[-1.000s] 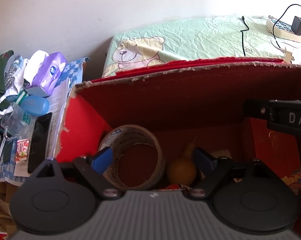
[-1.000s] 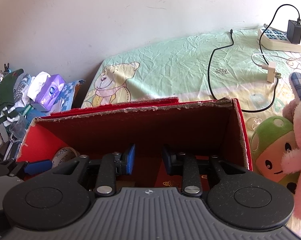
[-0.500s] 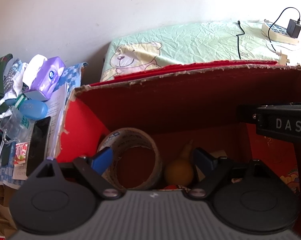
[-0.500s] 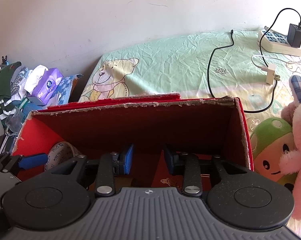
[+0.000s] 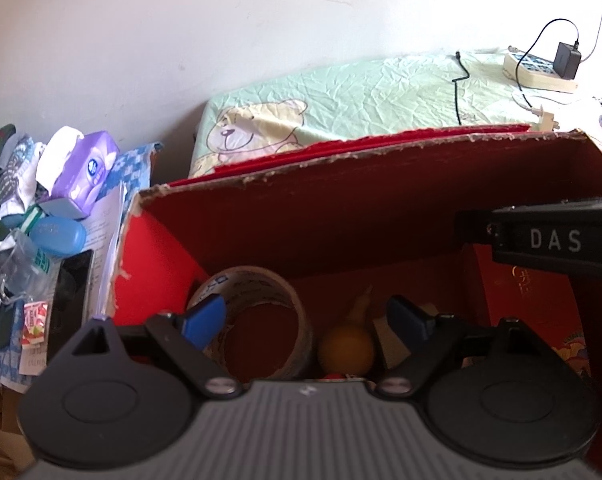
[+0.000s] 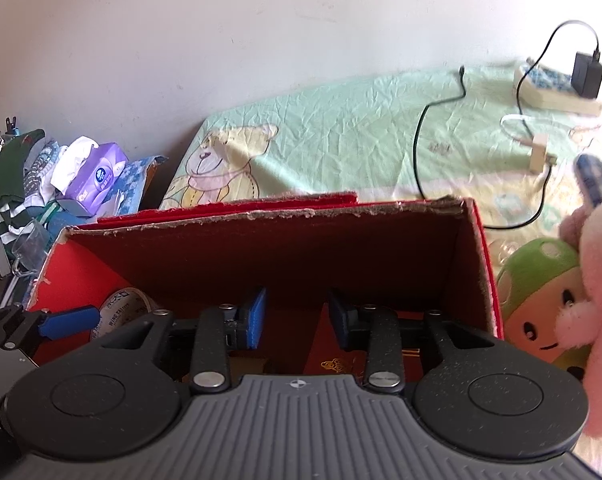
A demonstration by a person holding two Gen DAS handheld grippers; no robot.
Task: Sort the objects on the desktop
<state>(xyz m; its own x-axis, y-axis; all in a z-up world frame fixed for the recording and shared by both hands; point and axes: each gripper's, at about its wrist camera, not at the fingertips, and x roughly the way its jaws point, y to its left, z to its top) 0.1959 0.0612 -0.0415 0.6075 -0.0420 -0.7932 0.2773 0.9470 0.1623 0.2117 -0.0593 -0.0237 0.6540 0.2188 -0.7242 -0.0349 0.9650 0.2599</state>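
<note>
A red cardboard box [image 5: 229, 200] stands open in front of both grippers. Inside it lie a roll of clear tape [image 5: 257, 284], a small yellow gourd-shaped thing [image 5: 345, 350] and a red booklet with gold print [image 5: 541, 320]. My left gripper [image 5: 307, 316] hovers over the box's left half, open, with the tape and gourd below its blue fingertips [image 5: 205, 316]. My right gripper [image 6: 299, 316] is over the box's right half, open with nothing between its fingers, above the red booklet [image 6: 333, 352]. The tape roll [image 6: 121, 306] shows at lower left in the right wrist view.
Left of the box lies a cluttered pile: a purple tissue pack [image 5: 85, 172], a blue case [image 5: 59, 236], a black phone [image 5: 71, 292], papers and clothes. Behind is a bed sheet with a bear print [image 6: 341, 140], a power strip with charger [image 6: 561, 88] and cables. Plush toys [image 6: 541, 292] sit right of the box.
Both views have drifted slightly, showing more of the bed behind the box. Neither gripper's finger gap has changed, and the things in the box have stayed put.
</note>
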